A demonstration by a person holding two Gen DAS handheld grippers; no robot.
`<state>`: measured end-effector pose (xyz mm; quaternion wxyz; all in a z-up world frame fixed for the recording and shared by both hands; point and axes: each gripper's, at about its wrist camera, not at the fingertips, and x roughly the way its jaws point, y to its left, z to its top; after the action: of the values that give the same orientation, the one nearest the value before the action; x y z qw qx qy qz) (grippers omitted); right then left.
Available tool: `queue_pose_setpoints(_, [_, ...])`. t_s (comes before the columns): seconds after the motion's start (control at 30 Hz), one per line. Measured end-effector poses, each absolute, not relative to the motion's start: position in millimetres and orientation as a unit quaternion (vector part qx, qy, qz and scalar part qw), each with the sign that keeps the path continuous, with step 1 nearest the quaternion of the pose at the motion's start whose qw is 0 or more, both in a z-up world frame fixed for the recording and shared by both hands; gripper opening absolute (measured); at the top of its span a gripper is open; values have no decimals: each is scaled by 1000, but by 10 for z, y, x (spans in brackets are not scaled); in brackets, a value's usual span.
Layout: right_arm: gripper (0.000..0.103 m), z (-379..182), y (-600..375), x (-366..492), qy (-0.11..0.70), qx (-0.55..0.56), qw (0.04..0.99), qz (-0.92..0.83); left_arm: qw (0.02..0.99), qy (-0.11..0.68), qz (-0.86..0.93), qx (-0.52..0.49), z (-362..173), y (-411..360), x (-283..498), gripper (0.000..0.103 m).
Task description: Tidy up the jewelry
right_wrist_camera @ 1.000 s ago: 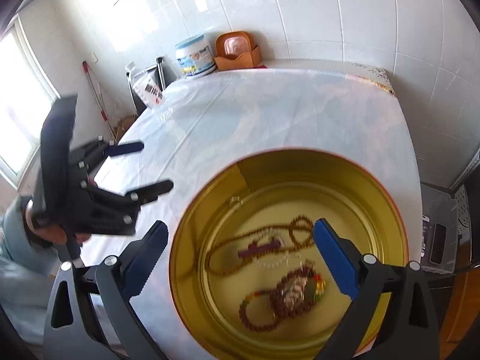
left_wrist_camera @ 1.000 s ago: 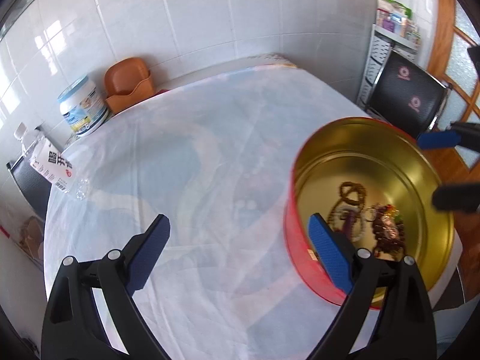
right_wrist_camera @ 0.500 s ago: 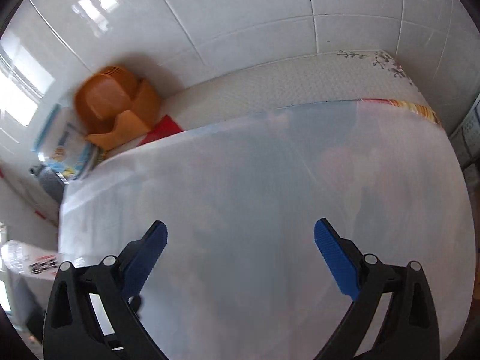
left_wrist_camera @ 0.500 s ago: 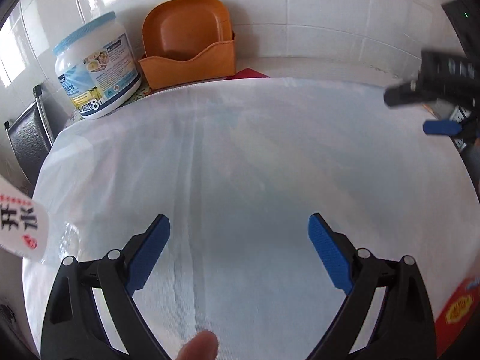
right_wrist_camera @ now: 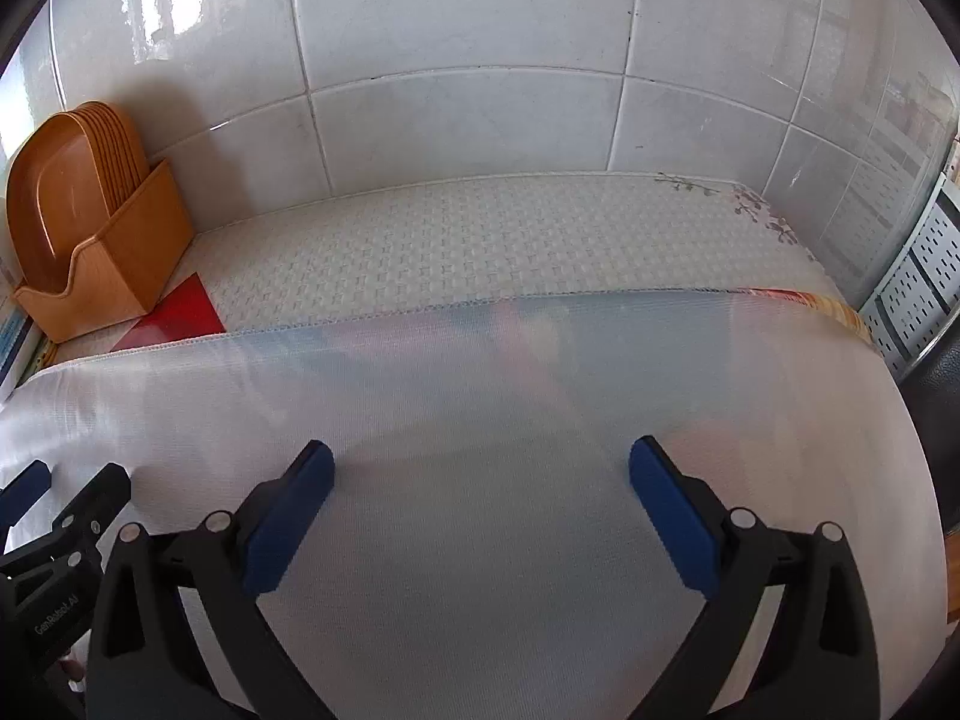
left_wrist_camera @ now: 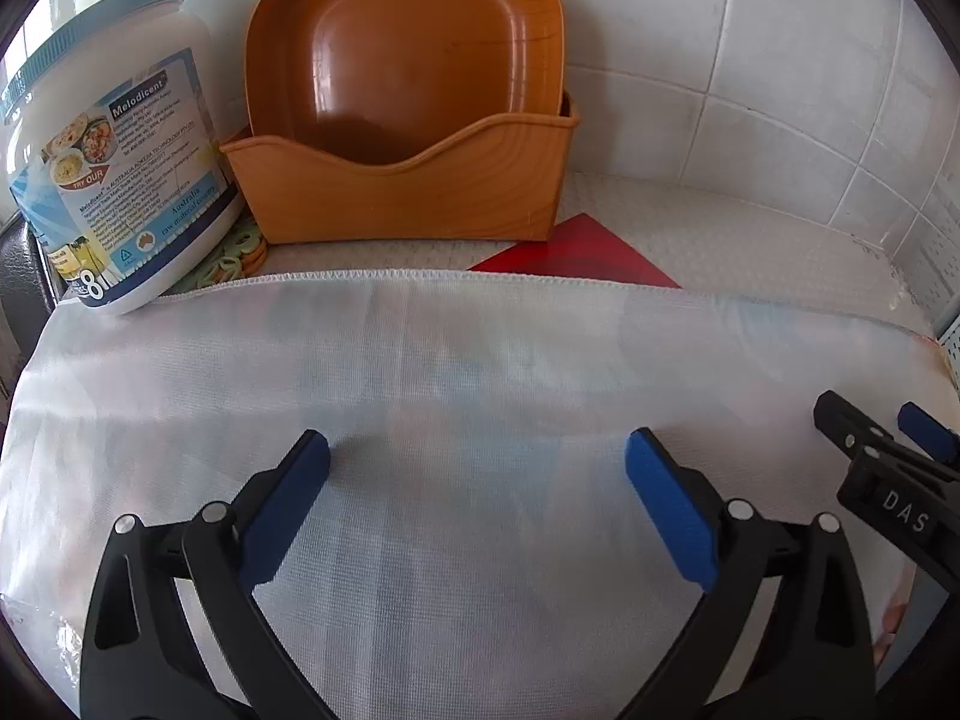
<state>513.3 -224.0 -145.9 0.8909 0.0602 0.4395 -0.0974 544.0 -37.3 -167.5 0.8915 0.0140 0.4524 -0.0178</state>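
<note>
My left gripper [left_wrist_camera: 477, 450] is open and empty, low over the white tablecloth [left_wrist_camera: 480, 372] near the table's far edge. My right gripper [right_wrist_camera: 480, 456] is open and empty too, over the same cloth [right_wrist_camera: 510, 420], to the right of the left one. The right gripper shows at the right edge of the left wrist view [left_wrist_camera: 882, 426], and the left gripper at the lower left of the right wrist view [right_wrist_camera: 66, 492]. The round tin and the jewelry are out of both views.
An orange holder with stacked orange plates [left_wrist_camera: 402, 120] stands against the tiled wall, also in the right wrist view [right_wrist_camera: 90, 240]. A white jar with a blue lid [left_wrist_camera: 114, 180] stands left of it. A red sheet [left_wrist_camera: 576, 252] lies under the cloth's far hem.
Both grippers have swung away from the gold tin with the jewelry and moved forward across the table towards the wall. Both stayed open.
</note>
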Motion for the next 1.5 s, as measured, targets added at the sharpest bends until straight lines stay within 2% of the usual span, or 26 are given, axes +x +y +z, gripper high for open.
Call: queue_pose_setpoints(1.5, [99,-1460,-2245,5138,439,60,891,-97,892,452,-18,14,-1667,-364,5447,96])
